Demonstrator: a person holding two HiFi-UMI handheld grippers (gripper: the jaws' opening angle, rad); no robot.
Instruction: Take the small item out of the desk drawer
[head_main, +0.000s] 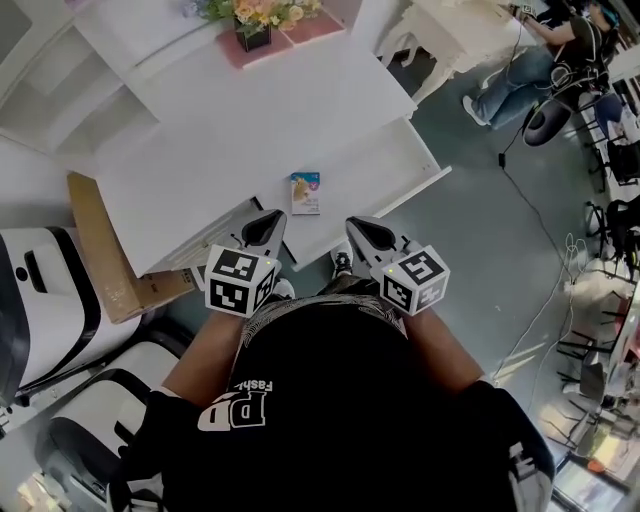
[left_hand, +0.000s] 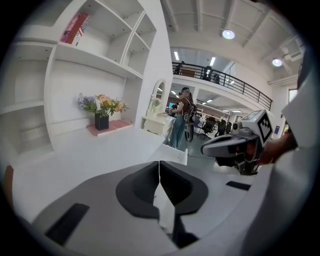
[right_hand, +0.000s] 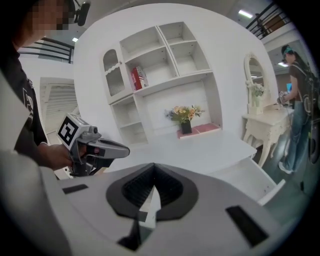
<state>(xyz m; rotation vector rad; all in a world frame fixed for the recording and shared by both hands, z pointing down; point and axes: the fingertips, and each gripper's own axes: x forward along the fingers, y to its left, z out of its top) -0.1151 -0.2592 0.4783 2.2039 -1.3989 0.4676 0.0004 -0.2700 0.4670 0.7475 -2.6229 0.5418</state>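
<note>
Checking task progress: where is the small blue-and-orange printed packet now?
Head view: the packet lies in the open white drawer, just beyond and between the tips of the left gripper and right gripper.

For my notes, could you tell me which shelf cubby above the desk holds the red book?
The lower-left of the four square cubbies: the red book stands at its left end; the other three show none.
</note>
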